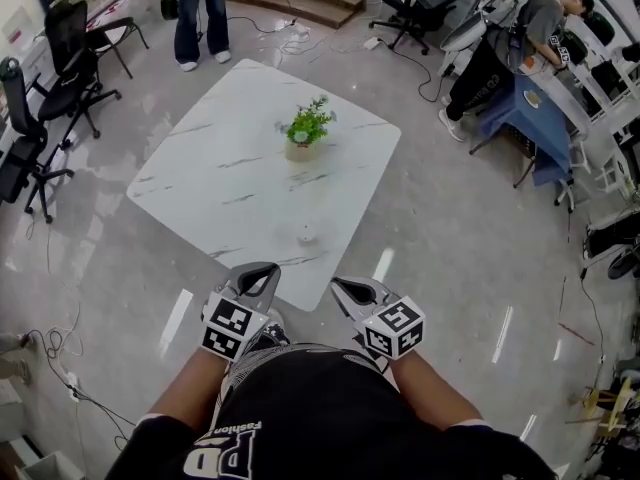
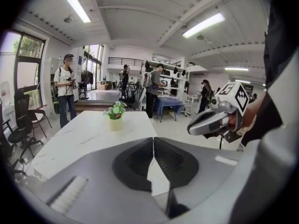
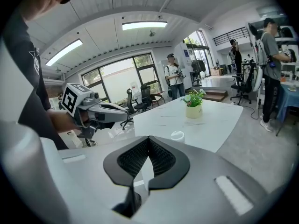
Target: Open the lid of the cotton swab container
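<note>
An open-plan workspace, part office and part lab: black swivel chairs (image 1: 70, 68), cables (image 1: 52, 350) trailing across a polished grey floor (image 1: 450, 238), a marble-patterned desk (image 1: 220, 183), ceiling strip lights (image 2: 203, 25), and a person (image 1: 505, 53) bent over a cluttered bench (image 1: 542, 133).

The cotton swab container (image 1: 306, 233), near the table's (image 1: 200, 183) near edge, is too small in the head view to tell how its lid sits. In the right gripper view its base is hidden behind the body of the right gripper (image 3: 148, 140). A standing person (image 1: 202, 13) beyond the table's far corner is cut off at the waist by the picture's top edge.
</note>
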`<action>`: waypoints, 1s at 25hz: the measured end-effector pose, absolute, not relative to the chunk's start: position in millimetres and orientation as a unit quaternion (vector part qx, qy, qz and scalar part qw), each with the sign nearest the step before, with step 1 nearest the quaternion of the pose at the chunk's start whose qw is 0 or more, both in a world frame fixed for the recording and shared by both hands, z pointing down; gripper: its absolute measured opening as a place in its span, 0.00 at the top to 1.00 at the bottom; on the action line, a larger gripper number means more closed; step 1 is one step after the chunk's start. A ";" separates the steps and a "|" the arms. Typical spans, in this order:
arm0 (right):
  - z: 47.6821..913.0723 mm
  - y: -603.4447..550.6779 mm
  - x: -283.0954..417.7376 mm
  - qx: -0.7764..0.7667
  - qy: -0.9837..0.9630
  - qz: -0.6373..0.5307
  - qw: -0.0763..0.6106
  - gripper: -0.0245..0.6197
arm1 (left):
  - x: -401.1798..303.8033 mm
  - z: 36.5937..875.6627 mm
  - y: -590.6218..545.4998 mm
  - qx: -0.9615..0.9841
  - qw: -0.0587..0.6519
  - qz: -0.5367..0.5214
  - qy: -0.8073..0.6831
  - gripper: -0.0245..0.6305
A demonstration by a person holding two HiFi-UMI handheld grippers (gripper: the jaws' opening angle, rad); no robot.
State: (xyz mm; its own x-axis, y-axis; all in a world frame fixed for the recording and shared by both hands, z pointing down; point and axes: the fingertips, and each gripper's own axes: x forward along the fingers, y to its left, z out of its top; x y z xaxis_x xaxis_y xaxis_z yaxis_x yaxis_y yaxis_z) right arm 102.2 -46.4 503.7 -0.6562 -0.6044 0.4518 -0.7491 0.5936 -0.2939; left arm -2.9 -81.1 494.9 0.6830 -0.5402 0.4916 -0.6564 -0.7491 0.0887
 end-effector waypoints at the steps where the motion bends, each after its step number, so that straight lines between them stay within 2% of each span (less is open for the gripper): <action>1: 505.9 -51.0 100.0 0.390 -0.876 0.239 0.155 0.96 | -4.1 494.6 -87.1 0.911 0.130 0.222 -0.321 0.87; 14: 513.5 -83.7 83.5 0.453 -0.842 0.250 0.155 0.96 | -13.4 513.4 -122.7 0.936 0.109 0.234 -0.238 0.87; 25: 527.0 -86.6 77.1 0.445 -0.842 0.257 0.163 0.96 | -9.8 527.6 -127.9 0.937 0.106 0.236 -0.236 0.87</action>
